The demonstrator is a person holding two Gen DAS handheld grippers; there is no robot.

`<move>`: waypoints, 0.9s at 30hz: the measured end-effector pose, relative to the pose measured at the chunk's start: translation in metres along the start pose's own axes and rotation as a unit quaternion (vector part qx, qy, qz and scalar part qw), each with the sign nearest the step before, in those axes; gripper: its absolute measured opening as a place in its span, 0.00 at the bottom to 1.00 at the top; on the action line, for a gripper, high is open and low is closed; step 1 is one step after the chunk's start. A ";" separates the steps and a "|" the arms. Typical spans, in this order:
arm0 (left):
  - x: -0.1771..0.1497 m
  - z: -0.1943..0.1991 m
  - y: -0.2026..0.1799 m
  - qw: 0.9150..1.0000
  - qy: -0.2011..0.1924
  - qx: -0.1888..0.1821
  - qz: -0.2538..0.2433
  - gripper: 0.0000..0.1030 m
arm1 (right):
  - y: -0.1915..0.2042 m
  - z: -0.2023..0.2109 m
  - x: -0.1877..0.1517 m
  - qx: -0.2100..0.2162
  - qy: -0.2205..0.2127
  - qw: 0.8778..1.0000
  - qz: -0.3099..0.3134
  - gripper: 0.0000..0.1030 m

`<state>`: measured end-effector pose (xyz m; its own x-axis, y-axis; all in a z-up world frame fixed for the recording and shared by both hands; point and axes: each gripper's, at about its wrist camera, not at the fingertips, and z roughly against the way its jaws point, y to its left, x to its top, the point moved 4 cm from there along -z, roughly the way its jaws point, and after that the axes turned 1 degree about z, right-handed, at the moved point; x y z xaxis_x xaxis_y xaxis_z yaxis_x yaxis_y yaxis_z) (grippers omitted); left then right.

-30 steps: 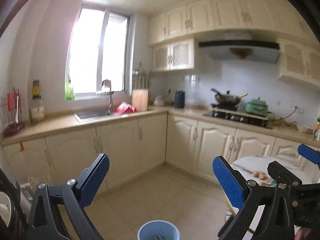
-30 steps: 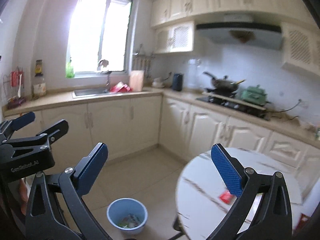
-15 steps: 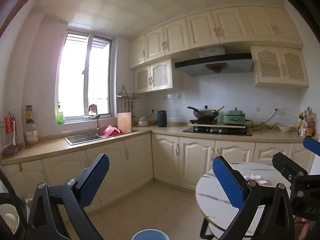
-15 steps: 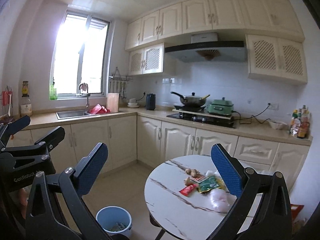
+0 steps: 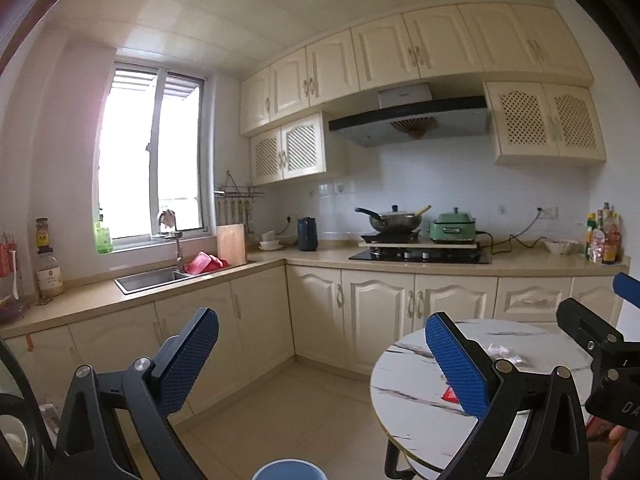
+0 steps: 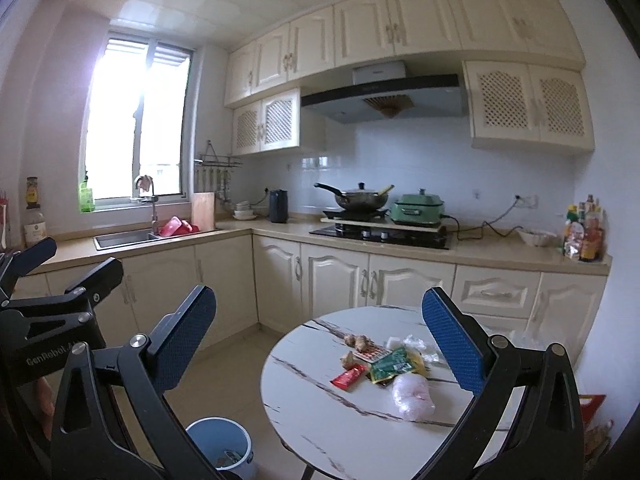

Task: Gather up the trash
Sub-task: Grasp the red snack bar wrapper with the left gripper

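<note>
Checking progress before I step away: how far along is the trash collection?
Barely begun. The blue bin beside the round table holds a few scraps. Both tongs, left and right, are open, holding nothing. The red packet, green packet and crumpled bag remain.

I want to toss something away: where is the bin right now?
In the right wrist view the blue bin stands on the floor, lower left of the round table, in front of the sink-side cabinets.
</note>
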<state>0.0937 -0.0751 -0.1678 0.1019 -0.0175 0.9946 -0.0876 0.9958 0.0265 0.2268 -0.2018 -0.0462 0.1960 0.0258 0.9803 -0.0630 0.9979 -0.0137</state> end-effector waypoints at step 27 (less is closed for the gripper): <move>-0.055 -0.324 -0.169 0.928 0.315 -0.172 -0.103 0.99 | -0.195 -0.133 -0.154 -0.127 0.211 0.964 -0.102 1.00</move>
<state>0.4235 -0.2137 -0.2589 0.6497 -0.2622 0.7136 0.3089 0.9487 0.0674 0.3395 -0.3920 -0.2206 0.5621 -0.2044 0.8014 0.2509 0.9655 0.0702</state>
